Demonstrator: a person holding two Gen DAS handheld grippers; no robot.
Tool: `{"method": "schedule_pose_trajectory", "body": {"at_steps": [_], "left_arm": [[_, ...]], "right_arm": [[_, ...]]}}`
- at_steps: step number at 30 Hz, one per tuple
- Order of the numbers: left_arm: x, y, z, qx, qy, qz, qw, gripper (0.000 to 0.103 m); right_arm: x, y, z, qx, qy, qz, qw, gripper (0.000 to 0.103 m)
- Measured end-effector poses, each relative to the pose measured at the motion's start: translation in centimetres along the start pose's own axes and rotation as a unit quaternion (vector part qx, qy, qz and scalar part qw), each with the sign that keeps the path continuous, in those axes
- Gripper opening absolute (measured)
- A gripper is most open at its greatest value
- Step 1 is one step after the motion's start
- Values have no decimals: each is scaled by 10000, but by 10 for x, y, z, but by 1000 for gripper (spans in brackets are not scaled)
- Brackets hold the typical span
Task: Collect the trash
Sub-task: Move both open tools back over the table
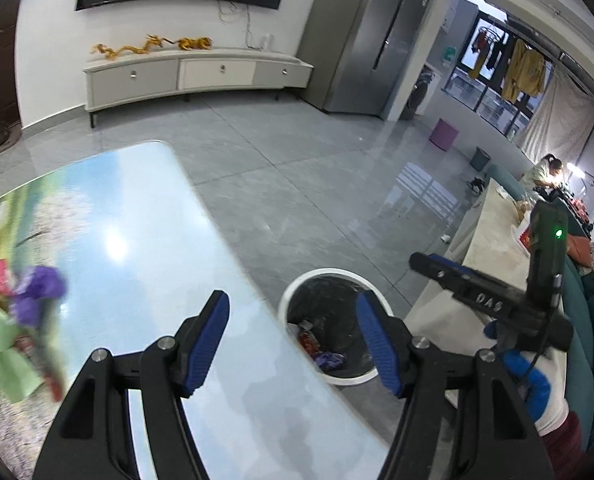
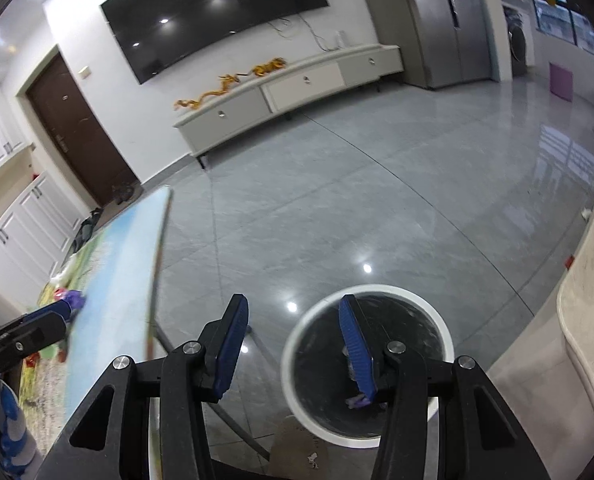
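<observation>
A white-rimmed bin with a black liner [image 1: 297, 292] stands on the floor beside the table; wrappers [image 1: 317, 346] lie in it. It also shows in the right wrist view [image 2: 445, 332]. My left gripper [image 1: 293, 340] is open and empty over the table's edge. My right gripper [image 2: 293, 344] is open and empty above the bin; it shows in the left wrist view [image 1: 477, 292]. A pile of trash, purple wrapper [image 1: 37, 292] and green paper [image 1: 5, 340], lies on the table [image 1: 137, 216] at the left, blurred. It shows in the right wrist view too [image 2: 73, 300].
Grey tiled floor [image 1: 297, 168] spreads ahead. A TV cabinet [image 1: 197, 76] and fridge [image 1: 369, 36] stand at the far wall. A sofa and cluttered counter [image 1: 493, 232] run along the right. A purple stool [image 1: 443, 133] stands far right.
</observation>
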State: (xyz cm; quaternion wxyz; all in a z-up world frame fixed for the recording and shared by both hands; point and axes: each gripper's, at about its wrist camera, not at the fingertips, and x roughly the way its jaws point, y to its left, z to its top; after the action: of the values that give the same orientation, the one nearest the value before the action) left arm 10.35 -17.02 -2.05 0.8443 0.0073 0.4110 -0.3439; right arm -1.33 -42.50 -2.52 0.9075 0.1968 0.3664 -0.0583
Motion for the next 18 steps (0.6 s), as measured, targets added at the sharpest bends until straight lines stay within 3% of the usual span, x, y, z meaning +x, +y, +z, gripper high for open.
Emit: {"method": "schedule_pose_trajectory", "body": {"at_steps": [10, 18], "left_arm": [[-72, 88, -17, -427, -404, 502, 9970, 65], [-122, 184, -4, -664, -445, 1139, 9903, 64]], "right_arm": [[1, 93, 16, -788, 27, 562, 9953, 45], [31, 187, 40, -1545, 347, 1452, 9766, 45]]}}
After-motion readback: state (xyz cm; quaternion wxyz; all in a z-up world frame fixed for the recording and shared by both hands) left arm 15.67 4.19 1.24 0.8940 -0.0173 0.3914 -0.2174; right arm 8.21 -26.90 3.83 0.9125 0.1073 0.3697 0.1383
